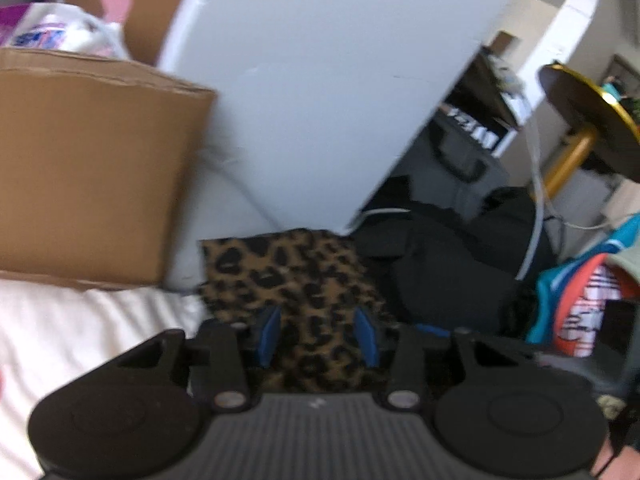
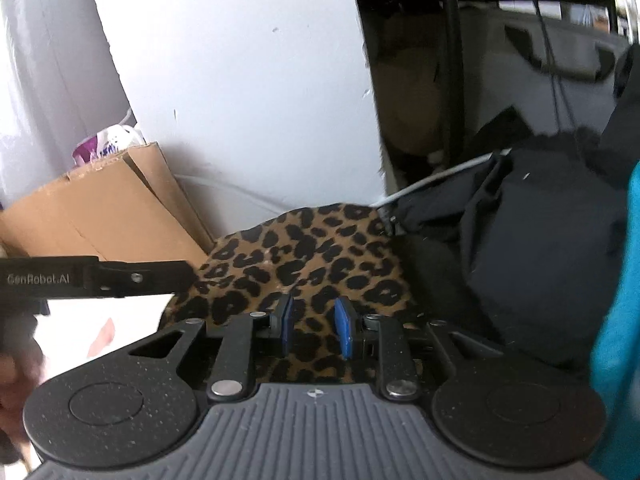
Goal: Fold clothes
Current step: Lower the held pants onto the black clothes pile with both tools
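A leopard-print garment [image 1: 296,276] lies folded on a white bed surface [image 1: 60,332], next to a wall. My left gripper [image 1: 319,336] hovers over its near edge, blue pads well apart and nothing pinched between them. In the right wrist view the same garment [image 2: 312,248] spreads out under my right gripper [image 2: 314,330]. Its pads stand a narrow gap apart, and the print shows through the gap without being pressed. One black finger of the left gripper [image 2: 140,278] reaches in from the left, beside the garment's edge.
A cardboard box [image 1: 92,168] holding a plastic bag stands at the left against the white wall [image 1: 320,80]. Black clothes [image 1: 440,272] are piled to the right of the garment, with a teal and orange garment [image 1: 576,300] beyond. A round gold-rimmed table [image 1: 592,120] stands far right.
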A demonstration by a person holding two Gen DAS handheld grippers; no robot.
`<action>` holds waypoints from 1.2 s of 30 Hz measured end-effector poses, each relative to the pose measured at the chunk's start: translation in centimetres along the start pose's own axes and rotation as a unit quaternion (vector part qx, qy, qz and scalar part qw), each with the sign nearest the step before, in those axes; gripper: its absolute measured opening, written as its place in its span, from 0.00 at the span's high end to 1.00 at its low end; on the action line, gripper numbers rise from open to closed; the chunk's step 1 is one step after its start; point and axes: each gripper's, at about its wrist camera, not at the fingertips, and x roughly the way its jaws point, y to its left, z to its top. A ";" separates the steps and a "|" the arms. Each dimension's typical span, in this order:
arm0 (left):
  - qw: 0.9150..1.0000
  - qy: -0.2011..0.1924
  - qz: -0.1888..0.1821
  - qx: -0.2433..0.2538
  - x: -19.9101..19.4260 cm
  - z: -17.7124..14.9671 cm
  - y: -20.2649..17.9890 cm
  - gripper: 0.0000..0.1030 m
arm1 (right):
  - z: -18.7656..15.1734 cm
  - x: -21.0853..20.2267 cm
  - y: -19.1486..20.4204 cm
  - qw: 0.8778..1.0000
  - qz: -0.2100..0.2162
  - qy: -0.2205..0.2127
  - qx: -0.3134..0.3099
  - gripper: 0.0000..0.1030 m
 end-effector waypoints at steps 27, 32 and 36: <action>0.996 0.057 0.037 0.060 -2.1 -6.5 -1.6 0.30 | -8.9 -4.1 -2.4 0.995 -0.035 0.092 -0.006 0.70; 0.994 0.082 0.036 0.066 -2.8 -8.7 -2.2 0.27 | -9.8 -5.7 -1.8 0.995 -0.037 0.094 0.001 0.70; 0.994 0.102 0.026 0.035 -3.6 -10.2 -1.8 0.27 | -10.6 -7.2 -1.1 0.995 -0.025 0.099 0.005 0.70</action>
